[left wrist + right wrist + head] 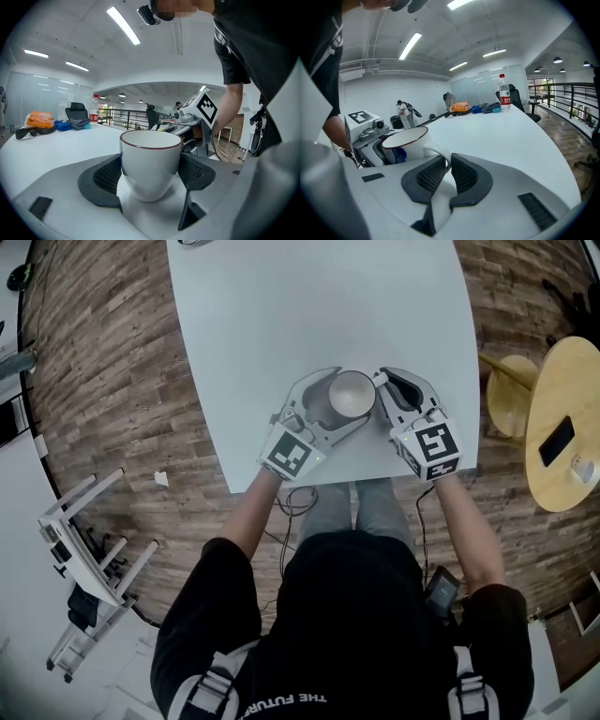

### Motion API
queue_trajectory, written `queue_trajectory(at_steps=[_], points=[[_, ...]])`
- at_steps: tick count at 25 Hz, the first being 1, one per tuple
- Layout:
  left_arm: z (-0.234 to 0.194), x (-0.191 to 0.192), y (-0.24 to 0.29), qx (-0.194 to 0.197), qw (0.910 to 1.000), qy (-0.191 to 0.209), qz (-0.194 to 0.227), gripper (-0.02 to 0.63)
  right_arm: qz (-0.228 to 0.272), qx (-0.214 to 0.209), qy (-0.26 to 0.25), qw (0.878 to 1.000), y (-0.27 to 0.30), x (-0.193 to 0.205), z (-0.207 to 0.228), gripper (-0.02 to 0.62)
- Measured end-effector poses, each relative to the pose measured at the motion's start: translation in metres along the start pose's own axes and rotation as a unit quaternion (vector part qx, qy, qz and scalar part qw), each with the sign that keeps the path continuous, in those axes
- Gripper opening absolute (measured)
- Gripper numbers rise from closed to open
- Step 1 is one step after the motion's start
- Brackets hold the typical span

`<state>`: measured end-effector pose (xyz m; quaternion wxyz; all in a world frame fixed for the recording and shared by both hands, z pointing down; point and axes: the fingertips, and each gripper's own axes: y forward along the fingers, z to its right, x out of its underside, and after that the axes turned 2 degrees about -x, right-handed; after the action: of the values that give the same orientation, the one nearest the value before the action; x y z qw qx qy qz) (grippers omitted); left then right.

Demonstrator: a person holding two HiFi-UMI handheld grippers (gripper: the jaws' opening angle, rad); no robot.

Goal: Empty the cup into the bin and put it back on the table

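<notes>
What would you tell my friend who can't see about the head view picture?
From above, a person holds a white cup at the near end of a white table with two grippers: the left gripper clasps its body, the right gripper pinches its handle. Wooden floor surrounds it; a round wooden table stands at right.

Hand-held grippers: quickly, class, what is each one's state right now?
Left hand-held gripper: closed round the cup.
Right hand-held gripper: closed on the cup handle.
</notes>
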<state>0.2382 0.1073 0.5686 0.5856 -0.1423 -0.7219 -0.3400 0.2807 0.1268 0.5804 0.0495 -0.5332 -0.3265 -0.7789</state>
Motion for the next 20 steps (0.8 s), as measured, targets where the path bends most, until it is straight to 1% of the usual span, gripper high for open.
queue_trajectory(at_steps=[5,10,15,20], points=[[-0.0005,0.0000,0.0001,-0.007,0.9999,0.009,-0.002,0.371,0.008,-0.007,-0.004,1.000,0.0007,0.0010,-0.0004,0.044],[0.0001,0.0039,-0.0010,-0.008,0.9999,0.007,-0.005,0.371,0.001,-0.007,-0.018,1.000,0.0023,0.0004,-0.0018,0.044],[0.0022,0.0074,0.0005,-0.017,0.9996,0.013,-0.016,0.371,-0.009,-0.003,-0.030,0.999,0.0008,0.0030,-0.0025,0.044],[0.0003,0.0064,-0.0002,-0.023,0.9995,0.007,-0.019,0.371,-0.015,-0.004,-0.028,0.999,0.0026,0.0029,-0.0024,0.045]])
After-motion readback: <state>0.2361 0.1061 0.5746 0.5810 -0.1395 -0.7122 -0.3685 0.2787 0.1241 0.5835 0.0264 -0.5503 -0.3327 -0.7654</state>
